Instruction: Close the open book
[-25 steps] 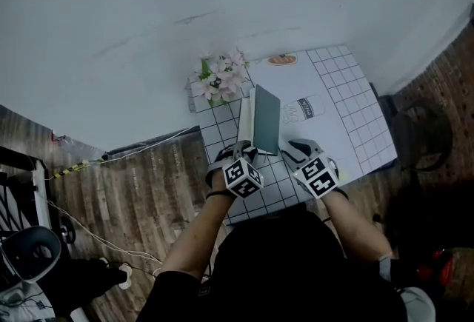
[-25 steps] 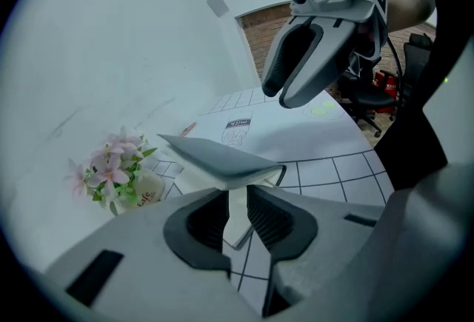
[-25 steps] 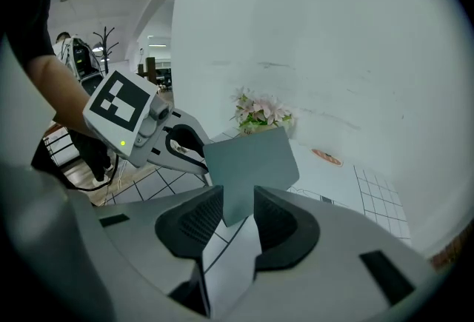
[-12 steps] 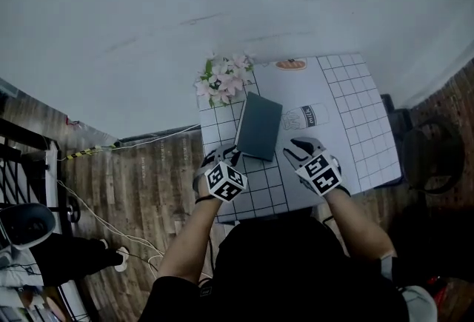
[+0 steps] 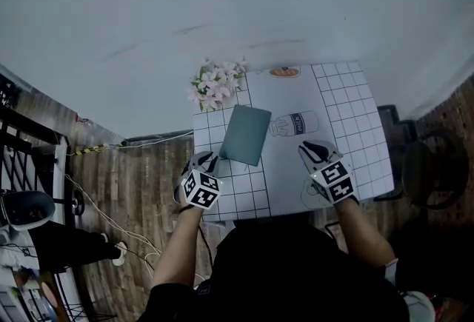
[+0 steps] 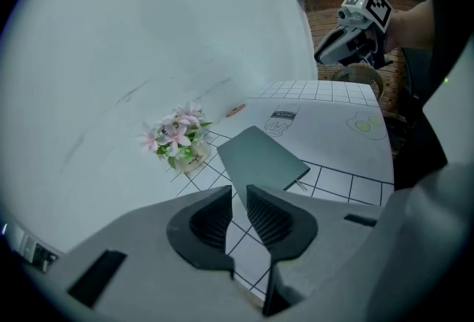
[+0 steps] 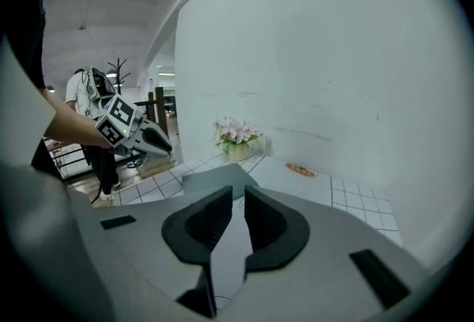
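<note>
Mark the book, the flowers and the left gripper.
book (image 5: 246, 135), head view, middle of its closed cover.
flowers (image 5: 214, 84), head view, the pink blossoms.
left gripper (image 6: 238, 200), left gripper view, gap between its jaw tips.

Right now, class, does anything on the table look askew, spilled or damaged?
Only the closed book is slightly askew: it lies flat but slanted across the grid lines of the table. The flowers stand upright, and nothing looks spilled or damaged.
</note>
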Action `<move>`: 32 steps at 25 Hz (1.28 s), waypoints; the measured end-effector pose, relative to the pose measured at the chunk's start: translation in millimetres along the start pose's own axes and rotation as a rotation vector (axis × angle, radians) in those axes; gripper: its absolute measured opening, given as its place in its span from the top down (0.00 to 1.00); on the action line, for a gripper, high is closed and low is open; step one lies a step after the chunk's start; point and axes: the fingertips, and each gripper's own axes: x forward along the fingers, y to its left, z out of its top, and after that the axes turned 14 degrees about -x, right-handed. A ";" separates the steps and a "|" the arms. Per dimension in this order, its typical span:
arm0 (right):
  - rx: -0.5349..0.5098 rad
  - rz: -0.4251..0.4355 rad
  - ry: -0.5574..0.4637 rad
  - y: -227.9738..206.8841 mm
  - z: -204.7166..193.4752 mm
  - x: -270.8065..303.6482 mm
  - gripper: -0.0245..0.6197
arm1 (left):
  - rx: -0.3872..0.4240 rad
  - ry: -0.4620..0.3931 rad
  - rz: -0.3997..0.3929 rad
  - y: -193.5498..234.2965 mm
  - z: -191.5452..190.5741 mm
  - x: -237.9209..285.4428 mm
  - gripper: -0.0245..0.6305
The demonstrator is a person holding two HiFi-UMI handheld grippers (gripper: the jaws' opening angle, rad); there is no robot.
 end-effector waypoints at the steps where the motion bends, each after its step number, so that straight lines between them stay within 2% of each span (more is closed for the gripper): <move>1: 0.006 -0.022 -0.021 -5.8 2.5 -8.6 0.89 | 0.000 -0.003 0.012 1.8 1.5 -4.4 0.87; 5: 0.026 -0.066 -0.079 -19.8 9.9 -34.2 0.91 | -0.036 -0.080 0.037 3.7 30.6 -24.2 0.87; 8: 0.046 -0.084 -0.097 -26.7 11.6 -45.2 0.91 | -0.069 -0.162 0.002 -7.3 64.7 -38.4 0.87; 11: 0.058 -0.145 -0.133 -38.3 20.4 -58.1 0.92 | -0.105 -0.247 -0.051 -19.8 99.7 -53.2 0.87; 15: 0.056 -0.205 -0.223 -51.3 50.1 -76.3 0.93 | -0.149 -0.321 -0.054 -20.8 136.3 -80.4 0.87; 24: 0.031 -0.214 -0.393 -60.4 113.0 -100.3 0.95 | -0.248 -0.484 -0.110 -17.1 193.7 -122.1 0.87; 32: 0.012 -0.186 -0.528 -53.0 157.7 -127.4 0.96 | -0.367 -0.551 -0.111 0.0 200.8 -138.2 0.87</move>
